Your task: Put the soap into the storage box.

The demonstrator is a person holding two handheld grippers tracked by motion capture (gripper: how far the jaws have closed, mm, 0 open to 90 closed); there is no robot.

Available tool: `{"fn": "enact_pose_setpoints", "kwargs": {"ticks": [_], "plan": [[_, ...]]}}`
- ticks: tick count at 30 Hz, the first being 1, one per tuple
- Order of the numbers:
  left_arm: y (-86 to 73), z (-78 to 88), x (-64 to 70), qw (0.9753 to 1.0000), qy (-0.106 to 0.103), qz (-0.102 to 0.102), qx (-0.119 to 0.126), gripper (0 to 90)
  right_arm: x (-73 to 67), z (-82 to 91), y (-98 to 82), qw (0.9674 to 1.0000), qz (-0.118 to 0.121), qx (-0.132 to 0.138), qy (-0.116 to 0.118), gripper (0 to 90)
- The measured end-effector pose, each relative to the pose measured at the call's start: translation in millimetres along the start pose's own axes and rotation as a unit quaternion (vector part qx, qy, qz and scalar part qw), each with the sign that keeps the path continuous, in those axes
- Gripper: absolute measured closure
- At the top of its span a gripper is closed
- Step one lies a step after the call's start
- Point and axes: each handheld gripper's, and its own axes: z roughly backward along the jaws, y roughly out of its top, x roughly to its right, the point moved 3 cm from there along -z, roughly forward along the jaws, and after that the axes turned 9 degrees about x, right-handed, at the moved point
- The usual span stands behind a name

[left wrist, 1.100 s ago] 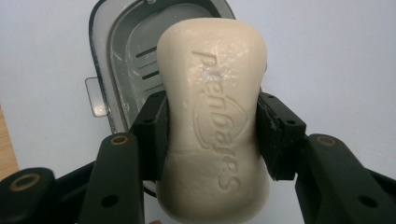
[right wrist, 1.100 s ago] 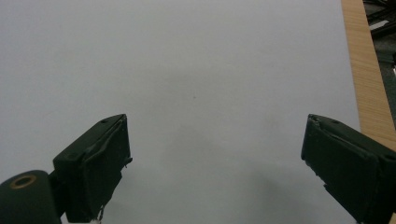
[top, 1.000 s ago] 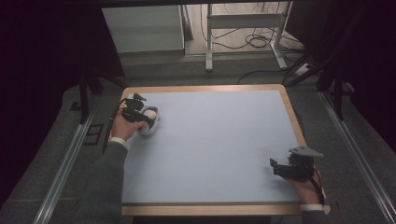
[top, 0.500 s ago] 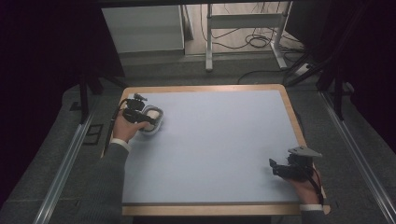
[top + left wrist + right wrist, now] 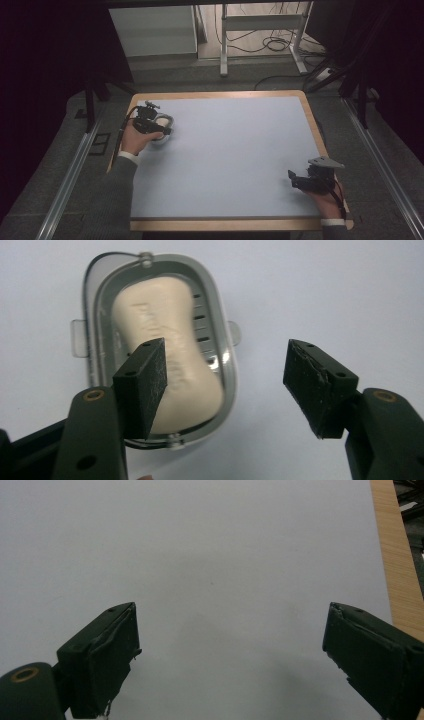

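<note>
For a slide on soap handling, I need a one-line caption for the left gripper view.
Left gripper, jaws just opening, hovers above a cream soap bar lying in its clear dish.

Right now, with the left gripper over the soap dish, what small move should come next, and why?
Probably lift the left gripper straight up and away. Its jaws have just been opening and hold nothing; the soap lies in the soap dish on the table, partly under one jaw. The right gripper is open over bare table.

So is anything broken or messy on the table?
Nothing spilled or broken. The soap bar lies slightly crooked in its clear soap dish. The pads on the right gripper look a bit frayed.
</note>
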Motion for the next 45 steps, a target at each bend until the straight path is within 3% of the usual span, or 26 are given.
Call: {"fn": "enact_pose_setpoints", "kwargs": {"ticks": [8, 12, 19, 28, 37, 45], "plan": [[-5.7, 14.1, 12.3, 0.9994, -0.018, -0.021, 0.022, 31.6, 0.4, -0.4, -0.2, 1.0000, 0.001, 0.000, 0.000, 7.7], [-12.7, 21.7, 20.5, 0.9984, -0.016, -0.042, 0.034, 31.9, 0.2, -0.1, 0.3, 1.0000, 0.001, 0.000, 0.000, 7.7], [-36.0, 22.9, 37.5, 0.9962, -0.050, -0.063, 0.034, 30.6, -2.3, 1.4, 0.6, 1.0000, 0.004, 0.001, 0.001, 7.7], [-71.1, 16.0, 56.3, 0.9934, -0.084, -0.063, 0.046, 29.4, -0.7, 2.6, -1.0, 1.0000, 0.003, -0.001, -0.003, 7.7], [-106.0, 14.4, 69.7, 0.9931, -0.089, -0.064, 0.041, 27.2, -2.4, 2.7, -0.9, 1.0000, 0.004, 0.001, -0.002, 7.7], [-127.9, 10.4, 79.5, 0.9926, -0.102, -0.046, 0.046, 27.2, -3.2, 2.8, -0.5, 1.0000, 0.006, 0.001, 0.000, 7.7]]}}
